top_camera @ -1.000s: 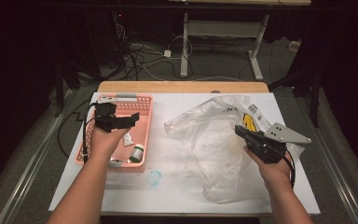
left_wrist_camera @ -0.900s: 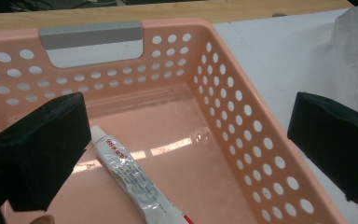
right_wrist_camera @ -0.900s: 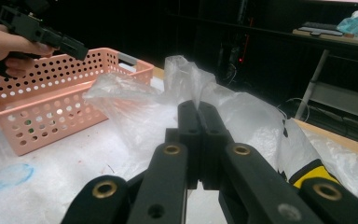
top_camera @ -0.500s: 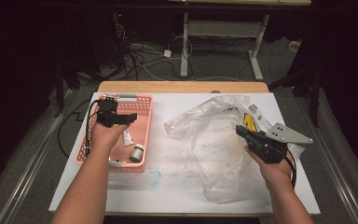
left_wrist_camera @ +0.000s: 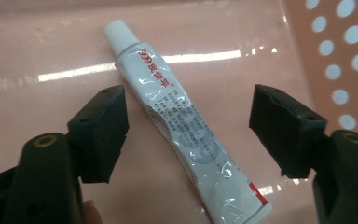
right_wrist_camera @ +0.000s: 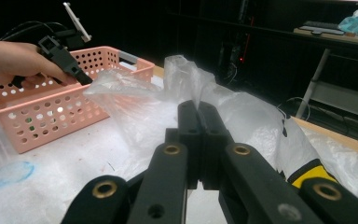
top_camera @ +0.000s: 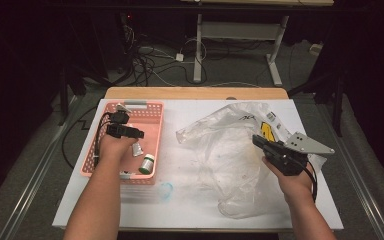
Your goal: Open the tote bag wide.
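The step in hand looks like a pick from the pink basket (top_camera: 152,112) at the left of the tabletop (top_camera: 190,200). The left tool (left_wrist_camera: 189,135) is down inside it, pointing at the basket floor, and its jaws have just been closing; they stand apart, with a gap on either side of the white ointment tube (left_wrist_camera: 186,135) that lies between them. The pads do not touch the tube yet.

In the left gripper view the tube lies flat on the basket floor, slanting across the gap, its ribbed white cap toward the upper left and its crimped end toward the lower right. It sits roughly midway between the two pads, a little nearer the left one. From the high view the left tool (top_camera: 125,131) hangs over the middle of the basket, with a small green-capped bottle (top_camera: 146,163) just nearer to the person.

The next move, as I judge it, calls for closing the jaws squarely on the tube's body and then lifting it clear of the basket wall.

The right tool (right_wrist_camera: 198,140) is shut, its jaws pressed together on a fold of the clear plastic bag (top_camera: 230,150) spread over the right half of the tabletop, presumably holding it ready to receive the tube.
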### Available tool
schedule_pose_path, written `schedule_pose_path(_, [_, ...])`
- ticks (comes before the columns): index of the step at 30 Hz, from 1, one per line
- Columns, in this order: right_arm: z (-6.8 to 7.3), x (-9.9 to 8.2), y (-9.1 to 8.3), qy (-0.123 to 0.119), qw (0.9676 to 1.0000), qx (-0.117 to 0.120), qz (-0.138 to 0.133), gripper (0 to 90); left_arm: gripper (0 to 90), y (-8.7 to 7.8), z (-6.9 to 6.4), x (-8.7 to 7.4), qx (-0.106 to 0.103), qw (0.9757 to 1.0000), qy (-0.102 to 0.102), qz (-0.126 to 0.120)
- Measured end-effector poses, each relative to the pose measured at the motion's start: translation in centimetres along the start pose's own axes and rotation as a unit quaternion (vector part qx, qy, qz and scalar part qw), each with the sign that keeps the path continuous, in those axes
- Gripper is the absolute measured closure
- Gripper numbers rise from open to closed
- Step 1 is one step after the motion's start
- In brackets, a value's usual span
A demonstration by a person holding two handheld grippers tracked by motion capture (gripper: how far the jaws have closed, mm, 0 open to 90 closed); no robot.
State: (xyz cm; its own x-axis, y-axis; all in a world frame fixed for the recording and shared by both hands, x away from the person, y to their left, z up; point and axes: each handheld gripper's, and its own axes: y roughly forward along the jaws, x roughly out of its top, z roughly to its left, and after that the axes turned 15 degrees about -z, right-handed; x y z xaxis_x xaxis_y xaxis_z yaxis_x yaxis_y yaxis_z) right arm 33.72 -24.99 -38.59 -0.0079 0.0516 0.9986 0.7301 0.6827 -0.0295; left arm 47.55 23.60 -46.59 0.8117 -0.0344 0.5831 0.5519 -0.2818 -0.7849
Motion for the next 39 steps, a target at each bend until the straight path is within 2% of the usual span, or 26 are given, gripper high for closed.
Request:
schedule_pose_path(1, [0.0,0.0,0.0,0.002,1.0,0.0,0.001,90.0,34.0,0.1,0.1,0.0,0.004,1.0,0.001,0.005])
schedule_pose_path(4, [0.0,-0.1,0.0,0.003,1.0,-0.001,0.002,90.0,38.0,0.3,0.3,-0.1,0.014,0.9998,-0.004,0.012])
schedule_pose_path(5, [0.0,-0.1,0.0,0.003,1.0,0.0,0.002,90.0,41.4,0.3,0.2,-0.1,0.016,0.9998,0.002,0.013])
schedule_pose_path(8, [-0.1,-0.1,0.0,0.003,1.0,0.001,0.002,90.0,43.1,0.4,0.0,-0.1,0.022,0.9995,0.012,0.018])
schedule_pose_path(9, [-0.1,-0.1,0.0,0.003,1.0,0.001,0.002,90.0,47.0,0.4,-0.2,-0.1,0.026,0.9993,0.019,0.02])
schedule_pose_path(11, [0.0,-0.1,0.0,0.002,1.0,0.003,0.001,90.0,48.8,0.5,-0.5,-0.2,0.032,0.9987,0.034,0.022])
schedule_pose_path(16, [0.1,-0.1,0.1,0.002,1.0,0.002,0.002,90.0,54.5,0.5,-1.0,-0.3,0.039,0.9976,0.052,0.023])
schedule_pose_path(17, [0.2,-0.1,0.1,0.001,1.0,0.003,0.003,90.0,58.3,0.5,-1.0,-0.3,0.036,0.9977,0.052,0.022])
schedule_pose_path(23, [0.2,-0.1,0.2,0.002,1.0,0.004,0.002,90.0,67.7,0.6,-1.2,-0.3,0.032,0.9976,0.058,0.018])
schedule_pose_path(39, [0.2,-0.2,0.3,0.002,1.0,0.006,0.004,90.0,69.1,0.6,-1.7,-0.5,0.022,0.9968,0.076,0.011])
